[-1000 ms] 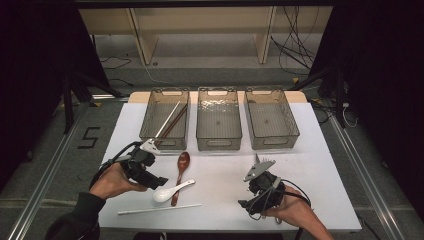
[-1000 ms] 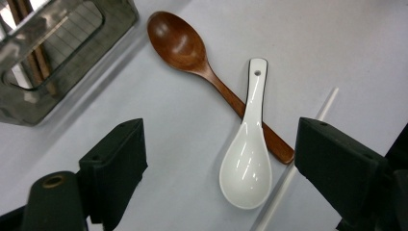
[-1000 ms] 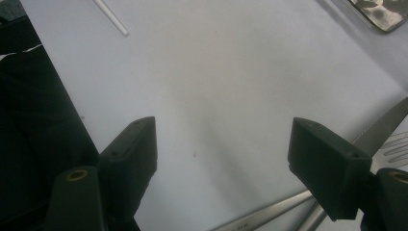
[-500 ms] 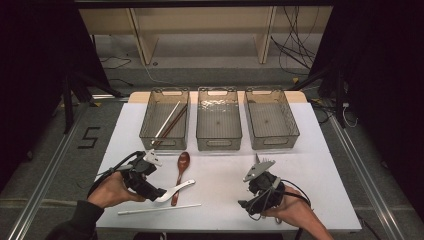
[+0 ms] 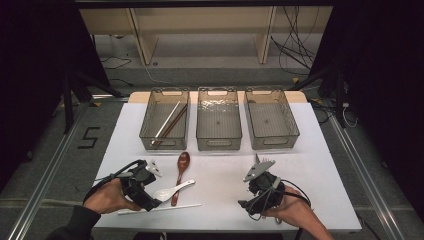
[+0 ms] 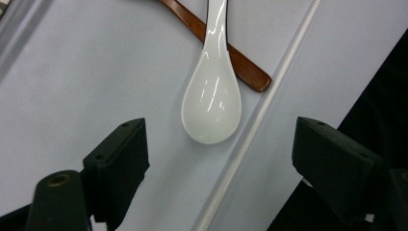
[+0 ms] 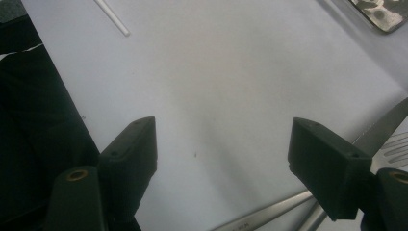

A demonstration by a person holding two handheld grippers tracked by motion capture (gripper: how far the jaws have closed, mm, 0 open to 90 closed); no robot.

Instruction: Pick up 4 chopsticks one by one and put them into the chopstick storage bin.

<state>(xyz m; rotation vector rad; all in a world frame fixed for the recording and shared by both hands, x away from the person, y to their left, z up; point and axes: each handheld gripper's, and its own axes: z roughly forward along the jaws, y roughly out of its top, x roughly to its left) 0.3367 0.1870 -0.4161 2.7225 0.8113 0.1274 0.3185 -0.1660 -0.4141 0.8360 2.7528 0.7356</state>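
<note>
Desk covered in white, with three clear bins across its far half: left bin holding chopsticks, a white and a dark one; middle bin and right bin hold nothing I can make out. Nearer the person lie a brown wooden spoon, a white ceramic spoon crossing its handle, and a single white chopstick just beside them. The left claw, held in the left hand, hangs over the white spoon's bowl with jaws spread wide, gripping nothing. The right claw, in the right hand, is likewise wide open above bare desk, with metal utensils lying just beside it.
</note>
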